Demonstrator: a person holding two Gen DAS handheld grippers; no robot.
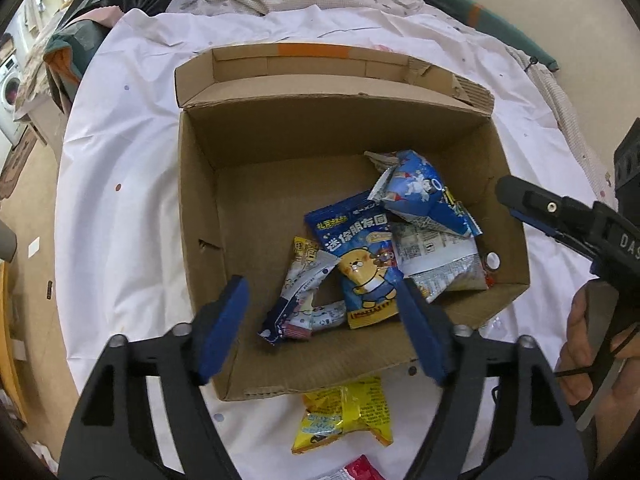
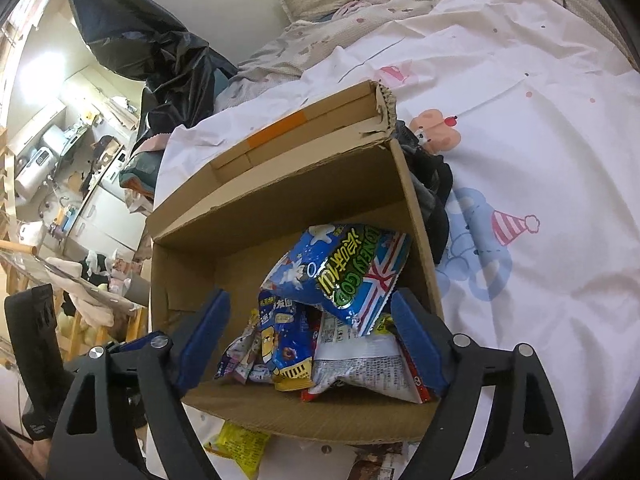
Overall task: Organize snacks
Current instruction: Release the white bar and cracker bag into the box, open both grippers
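Both claws, left [image 1: 322,330] and right [image 2: 310,338], hang open and empty over the box [image 1: 200,184] holding several snacks [image 1: 366,256], while a yellow packet [image 1: 344,414] waits below the left claw, outside

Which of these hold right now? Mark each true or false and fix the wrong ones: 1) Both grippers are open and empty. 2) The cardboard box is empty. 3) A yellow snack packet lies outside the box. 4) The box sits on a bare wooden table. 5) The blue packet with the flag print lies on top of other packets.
1) True: the left gripper and the right gripper stand open with nothing between the pads.
2) False: the cardboard box holds several snack packets.
3) True: the yellow snack packet lies on the sheet just in front of the box's near wall.
4) False: it sits on a white printed bedsheet.
5) True: the blue flag-print packet rests on the others.
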